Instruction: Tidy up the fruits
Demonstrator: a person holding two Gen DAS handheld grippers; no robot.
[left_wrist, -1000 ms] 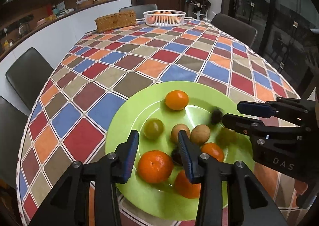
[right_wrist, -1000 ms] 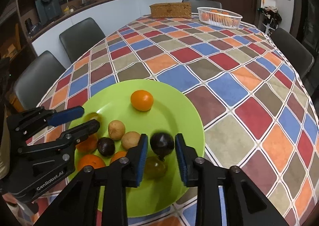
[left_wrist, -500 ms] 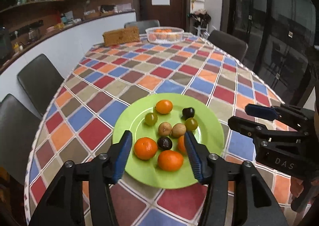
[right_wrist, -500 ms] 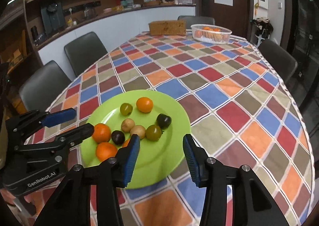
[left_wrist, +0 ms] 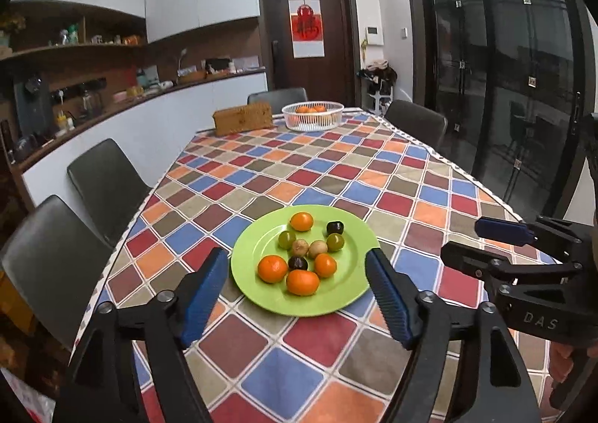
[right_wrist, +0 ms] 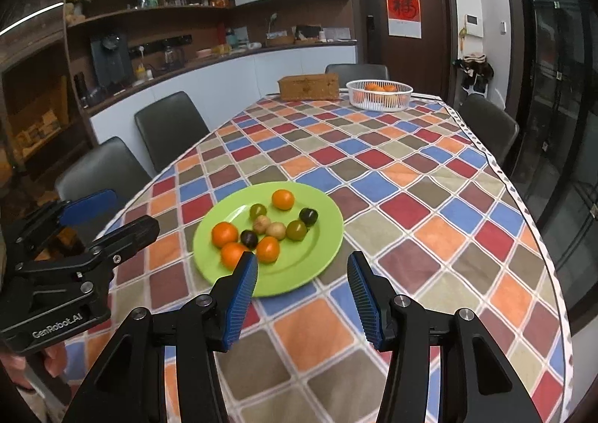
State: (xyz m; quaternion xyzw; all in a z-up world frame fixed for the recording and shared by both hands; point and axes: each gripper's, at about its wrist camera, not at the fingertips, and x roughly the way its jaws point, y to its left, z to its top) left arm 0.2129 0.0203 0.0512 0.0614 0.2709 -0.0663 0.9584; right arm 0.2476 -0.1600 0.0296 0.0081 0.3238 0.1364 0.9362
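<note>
**Both grippers clear of the fruit plate, jaws spreading empty**

Left wrist view: the left gripper (left_wrist: 297, 296) hangs above the near end of the tabletop (left_wrist: 373, 176), its blue-padded jaws opening with nothing between them; the green plate (left_wrist: 351, 292) only shows through the gap, lying on the checked cloth well beyond the pads. On the plate sit four oranges (left_wrist: 271, 268), two green fruits (left_wrist: 287, 239), two dark plums (left_wrist: 335, 227) and two small brown fruits (left_wrist: 300, 246), clustered toward the middle, probably so none rolls off the rim. At the right edge the right gripper (left_wrist: 482, 240) is held beside the plate, also empty.

Right wrist view: the right gripper's (right_wrist: 302, 288) jaws are opening over the plate's near rim (right_wrist: 284, 284), pinching nothing. The left gripper (right_wrist: 108, 213) is off to the left, apart from the plate. At the far end stand a white basket (right_wrist: 379, 96) still holding a few oranges and a woven box (right_wrist: 308, 86) just beside it. With the fruit gathered on one plate and both tools free, the sorting looks close to finished, though the basket's oranges may yet belong to it.
</note>
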